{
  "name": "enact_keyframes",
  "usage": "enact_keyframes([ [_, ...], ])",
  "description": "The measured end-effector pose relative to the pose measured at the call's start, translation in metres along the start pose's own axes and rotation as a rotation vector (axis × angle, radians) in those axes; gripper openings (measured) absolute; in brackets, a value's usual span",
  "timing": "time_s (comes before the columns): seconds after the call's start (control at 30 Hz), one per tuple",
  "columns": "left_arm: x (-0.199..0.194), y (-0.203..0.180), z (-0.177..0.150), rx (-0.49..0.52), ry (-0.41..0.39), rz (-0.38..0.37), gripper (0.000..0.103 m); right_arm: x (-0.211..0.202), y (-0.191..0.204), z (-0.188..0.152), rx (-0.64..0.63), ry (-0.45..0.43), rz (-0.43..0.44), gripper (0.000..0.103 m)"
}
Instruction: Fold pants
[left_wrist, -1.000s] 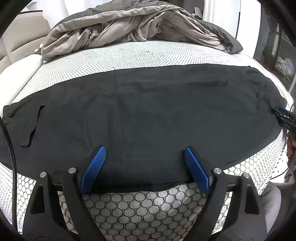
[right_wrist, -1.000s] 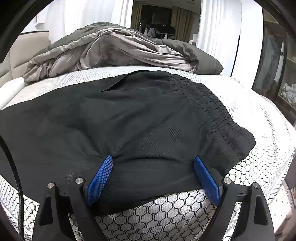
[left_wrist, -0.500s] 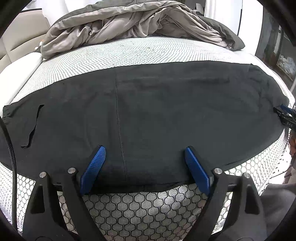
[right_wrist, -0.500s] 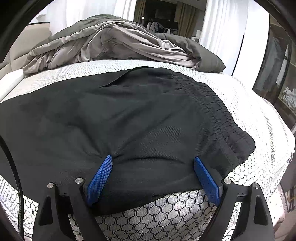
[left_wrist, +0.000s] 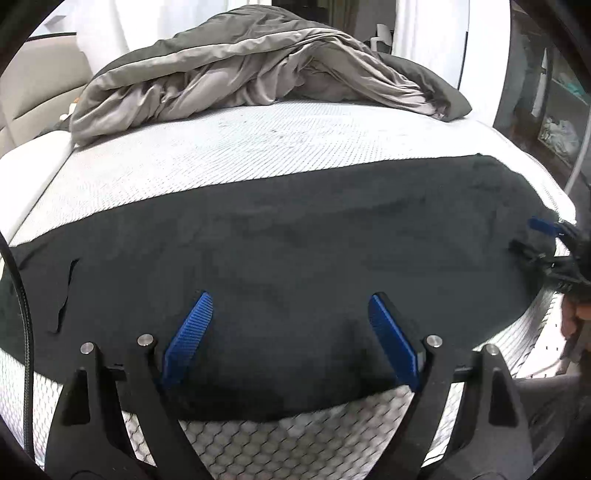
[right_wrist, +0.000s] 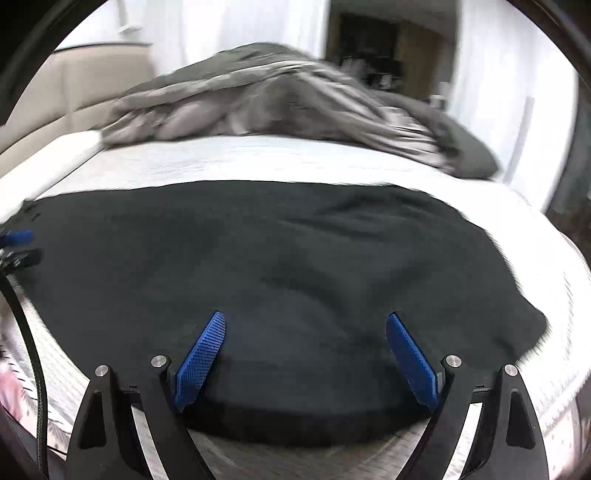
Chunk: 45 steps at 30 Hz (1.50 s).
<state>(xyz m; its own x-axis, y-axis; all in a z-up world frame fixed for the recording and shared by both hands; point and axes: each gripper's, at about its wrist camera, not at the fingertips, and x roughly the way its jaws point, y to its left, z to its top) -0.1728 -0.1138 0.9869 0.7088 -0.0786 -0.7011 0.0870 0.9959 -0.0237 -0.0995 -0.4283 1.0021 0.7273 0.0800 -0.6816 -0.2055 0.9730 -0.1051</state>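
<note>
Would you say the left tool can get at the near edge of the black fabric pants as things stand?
Probably yes: the left tool is open right over the near edge of the black fabric pants, which lie flat on the white mesh mattress with nothing between.

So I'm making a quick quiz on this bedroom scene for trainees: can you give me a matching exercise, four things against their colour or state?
Things:
1. pants
2. duvet
3. mattress cover
4. left gripper fingers

Descriptions:
A. grey, bunched up at the far end of the bed
B. blue pads, spread wide apart
C. black, laid flat along the near edge of the bed
D. white with a dark honeycomb pattern

Pairs: 1-C, 2-A, 3-D, 4-B
</note>
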Motion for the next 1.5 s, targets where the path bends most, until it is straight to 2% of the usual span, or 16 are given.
enact_keyframes([
  [0.07, 0.006, -0.004, 0.009, 0.001, 0.009, -0.024, 0.086, 0.011, 0.025, 0.018, -0.038, 0.046, 0.056, 0.091],
  [0.13, 0.016, -0.009, 0.015, 0.028, 0.047, -0.017, 0.086, 0.023, 0.049, 0.037, -0.072, 0.081, 0.107, 0.091],
  [0.27, 0.052, -0.018, 0.016, 0.070, 0.144, -0.004, 0.086, 0.053, 0.079, 0.050, -0.176, 0.152, 0.079, 0.091],
  [0.37, 0.061, -0.014, 0.013, 0.058, 0.140, -0.033, 0.090, 0.065, 0.070, 0.043, -0.226, 0.174, 0.059, 0.090],
  [0.43, 0.064, -0.011, 0.012, 0.060, 0.136, -0.046, 0.091, 0.067, 0.043, 0.036, -0.221, 0.145, -0.020, 0.091],
  [0.6, 0.068, -0.011, 0.010, 0.066, 0.123, -0.046, 0.094, 0.067, -0.045, 0.029, -0.084, 0.174, -0.310, 0.092],
  [0.67, 0.069, -0.013, 0.010, 0.066, 0.125, -0.044, 0.094, 0.061, -0.061, 0.020, -0.074, 0.172, -0.342, 0.092],
  [0.83, 0.062, -0.017, 0.022, 0.083, 0.158, -0.045, 0.094, 0.045, -0.061, 0.024, 0.000, 0.136, -0.274, 0.092],
  [0.97, 0.051, -0.026, 0.049, 0.115, 0.083, -0.096, 0.094, 0.045, -0.024, 0.055, 0.071, 0.086, -0.107, 0.092],
  [1.1, 0.079, -0.029, 0.070, 0.138, 0.106, -0.043, 0.094, 0.078, 0.039, 0.076, -0.043, 0.135, -0.025, 0.092],
  [1.2, 0.107, -0.026, 0.073, 0.129, 0.189, 0.008, 0.094, 0.098, 0.067, 0.072, -0.171, 0.183, -0.023, 0.090],
  [1.23, 0.116, -0.021, 0.073, 0.107, 0.223, -0.002, 0.094, 0.101, 0.063, 0.071, -0.189, 0.186, -0.016, 0.090],
  [1.3, 0.120, -0.014, 0.071, 0.068, 0.225, -0.036, 0.095, 0.099, 0.038, 0.069, -0.186, 0.188, -0.109, 0.090],
  [1.4, 0.121, -0.013, 0.070, 0.079, 0.214, -0.051, 0.096, 0.096, -0.026, 0.060, -0.108, 0.211, -0.379, 0.091],
  [1.43, 0.122, -0.014, 0.069, 0.085, 0.211, -0.050, 0.097, 0.095, -0.045, 0.054, -0.069, 0.223, -0.413, 0.091],
  [1.5, 0.122, -0.015, 0.069, 0.086, 0.209, -0.048, 0.097, 0.085, -0.073, 0.044, 0.052, 0.220, -0.349, 0.090],
])
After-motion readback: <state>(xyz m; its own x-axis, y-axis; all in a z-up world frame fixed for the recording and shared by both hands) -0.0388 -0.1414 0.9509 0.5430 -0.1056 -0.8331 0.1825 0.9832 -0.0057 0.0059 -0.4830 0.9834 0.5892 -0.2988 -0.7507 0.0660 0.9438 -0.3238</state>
